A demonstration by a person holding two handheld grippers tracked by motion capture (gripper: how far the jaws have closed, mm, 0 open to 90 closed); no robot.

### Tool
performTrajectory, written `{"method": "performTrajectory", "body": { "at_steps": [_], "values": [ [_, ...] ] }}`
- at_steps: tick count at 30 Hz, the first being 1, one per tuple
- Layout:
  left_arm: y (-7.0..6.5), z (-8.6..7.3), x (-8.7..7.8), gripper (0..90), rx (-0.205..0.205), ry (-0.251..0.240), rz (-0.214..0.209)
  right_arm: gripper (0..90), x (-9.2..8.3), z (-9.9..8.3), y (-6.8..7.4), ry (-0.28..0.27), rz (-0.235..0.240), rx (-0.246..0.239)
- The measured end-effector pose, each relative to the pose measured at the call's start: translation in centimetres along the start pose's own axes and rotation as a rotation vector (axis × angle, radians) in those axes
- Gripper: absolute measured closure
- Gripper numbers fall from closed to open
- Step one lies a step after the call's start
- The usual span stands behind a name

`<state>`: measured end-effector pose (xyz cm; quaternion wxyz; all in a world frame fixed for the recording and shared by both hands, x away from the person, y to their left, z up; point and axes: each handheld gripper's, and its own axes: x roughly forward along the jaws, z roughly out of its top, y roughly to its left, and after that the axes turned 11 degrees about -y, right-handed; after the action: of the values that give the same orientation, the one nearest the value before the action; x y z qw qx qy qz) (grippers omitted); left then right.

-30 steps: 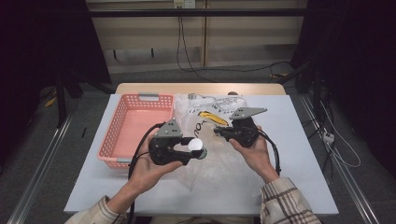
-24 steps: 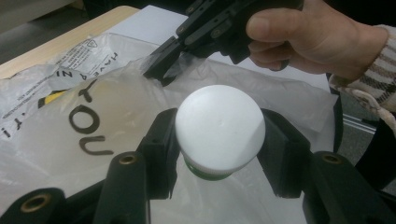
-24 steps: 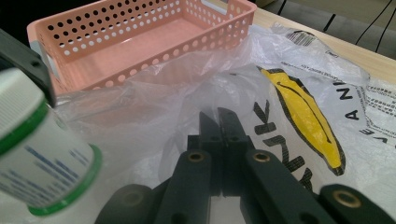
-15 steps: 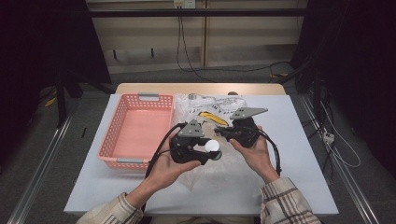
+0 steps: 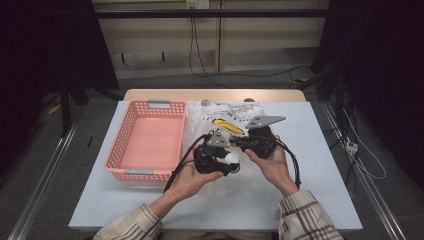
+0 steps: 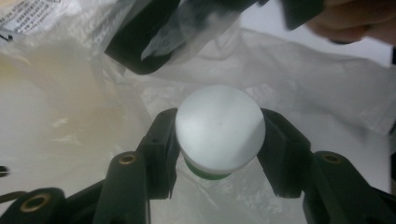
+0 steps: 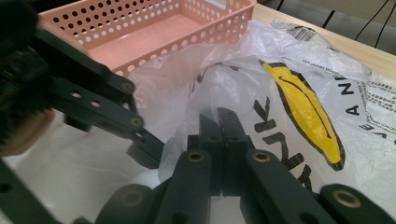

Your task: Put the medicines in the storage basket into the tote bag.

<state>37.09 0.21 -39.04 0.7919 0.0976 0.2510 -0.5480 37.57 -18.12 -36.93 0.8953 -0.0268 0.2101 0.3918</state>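
Note:
A round white-capped thing with a green rim (image 6: 219, 133) sits between the jaws of my left gripper (image 6: 219, 149), which is shut on it. In the high view the left gripper (image 5: 231, 161) holds that white thing (image 5: 232, 158) just below the right gripper (image 5: 236, 143). My right gripper (image 7: 220, 122) is shut, pinching the film of a clear plastic bag (image 7: 299, 93) with a yellow mark and black letters. The bag (image 5: 225, 119) lies on the white table, its thin film spread under both grippers. The right gripper's fingers (image 6: 154, 42) lift a fold of bag (image 6: 303, 93) above the white thing.
A pink perforated basket (image 5: 124, 145) stands left of the bag, its floor bare; its rim (image 7: 140, 32) lies beyond the left gripper (image 7: 93, 112). Cables trail from both grippers toward the person. The white table (image 5: 325, 175) has free room at the right and front.
My left gripper has moved right and down with the white-capped thing, from beside the basket to just under the right gripper at the bag. The right gripper has stayed put.

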Motion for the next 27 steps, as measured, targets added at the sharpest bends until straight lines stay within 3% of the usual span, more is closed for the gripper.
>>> {"method": "performTrajectory", "body": {
  "at_steps": [3, 8, 15, 27],
  "values": [
    [0.4, -0.5, 1.1, 51.0, -0.021, 0.005, 0.032, 90.0, 0.0, -0.1, 0.0, 0.004, 0.002, 0.004],
    [0.7, -1.3, 2.3, 51.0, -0.032, 0.039, 0.054, 90.0, -0.1, -0.7, 0.1, 0.016, -0.002, 0.013],
    [1.1, -2.1, 3.8, 50.9, -0.074, 0.038, 0.074, 90.0, -0.2, -1.4, 0.1, 0.041, -0.006, 0.020],
    [0.7, -2.3, 4.7, 50.4, -0.043, 0.057, 0.094, 90.0, -0.5, -2.3, -0.4, 0.052, -0.010, 0.034]
  ]
}}
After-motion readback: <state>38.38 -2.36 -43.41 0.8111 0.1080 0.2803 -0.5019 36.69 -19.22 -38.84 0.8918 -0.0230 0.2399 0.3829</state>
